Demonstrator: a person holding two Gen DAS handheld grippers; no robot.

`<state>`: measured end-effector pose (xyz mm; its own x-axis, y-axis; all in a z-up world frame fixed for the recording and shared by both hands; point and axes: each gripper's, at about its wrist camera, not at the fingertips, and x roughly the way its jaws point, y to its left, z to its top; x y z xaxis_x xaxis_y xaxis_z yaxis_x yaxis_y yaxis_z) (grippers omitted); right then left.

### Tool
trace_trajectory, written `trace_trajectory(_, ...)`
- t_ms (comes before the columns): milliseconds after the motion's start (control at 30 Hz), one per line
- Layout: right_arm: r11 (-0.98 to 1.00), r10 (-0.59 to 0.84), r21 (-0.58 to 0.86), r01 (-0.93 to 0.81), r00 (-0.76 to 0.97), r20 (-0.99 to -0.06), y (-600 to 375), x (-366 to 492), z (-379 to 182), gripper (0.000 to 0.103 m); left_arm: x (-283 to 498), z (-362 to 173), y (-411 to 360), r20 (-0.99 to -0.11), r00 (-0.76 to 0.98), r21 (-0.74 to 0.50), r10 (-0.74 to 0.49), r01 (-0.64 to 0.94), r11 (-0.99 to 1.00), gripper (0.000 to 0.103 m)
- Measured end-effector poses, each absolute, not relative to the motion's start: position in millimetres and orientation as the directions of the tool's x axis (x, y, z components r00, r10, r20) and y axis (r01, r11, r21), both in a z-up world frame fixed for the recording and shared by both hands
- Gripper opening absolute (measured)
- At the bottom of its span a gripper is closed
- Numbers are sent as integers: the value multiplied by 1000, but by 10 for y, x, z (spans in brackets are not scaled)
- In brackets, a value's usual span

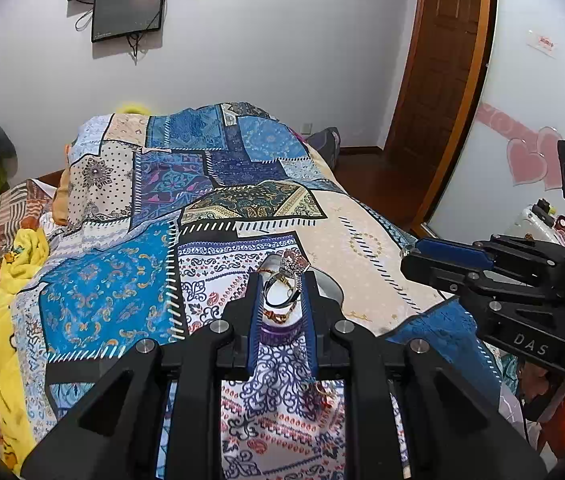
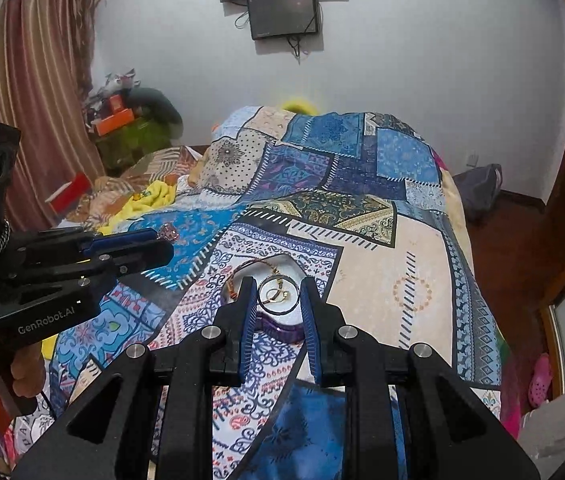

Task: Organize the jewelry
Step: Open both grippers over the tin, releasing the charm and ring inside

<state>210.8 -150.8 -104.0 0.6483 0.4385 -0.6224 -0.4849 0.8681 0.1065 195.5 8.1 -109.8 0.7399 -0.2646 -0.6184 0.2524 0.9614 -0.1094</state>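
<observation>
A white dish with a purple rim [image 1: 282,334] [image 2: 282,326] lies on the patchwork bedspread. It holds gold chains [image 1: 278,316] [image 2: 276,295]. In the left wrist view my left gripper [image 1: 281,280] is shut on a silver bangle with a jewelled top [image 1: 282,288], held over the dish. In the right wrist view my right gripper [image 2: 277,286] is shut on a silver bangle [image 2: 278,294] over the dish. Each gripper shows from the side in the other view: right [image 1: 442,256], left [image 2: 130,246], with a jewelled piece [image 2: 166,233] at its tip.
The patchwork bedspread [image 1: 242,184] [image 2: 362,208] covers a bed with a raised mound at the far end. A yellow cloth [image 1: 14,280] lies at the left. A wooden door [image 1: 438,72] stands at the right. Clutter [image 2: 130,120] sits by the curtain.
</observation>
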Motion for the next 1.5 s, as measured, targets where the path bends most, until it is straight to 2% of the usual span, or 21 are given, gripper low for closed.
trace_trajectory(367,861,441,131,-491,596,-671,-1425,2429,-1265,20,2354,-1370,16,-666,694,-114,-273,267,957,18)
trace_trajectory(633,852,441,154,-500,526,-727,-1369,2690,-1499,20,2679,-1663,13,-728,608,-178,-316,278,944,18)
trace_trajectory(767,847,423,123,-518,515,-746,-1324,2719,-1565,20,2766,-1735,-3,-743,589,-172,-319,293,941,18)
trace_trajectory(1500,830,426,137,-541,455,-782,-1238,2818,-1754,20,2902,-1750,0,-740,586,-178,-330,303,936,18)
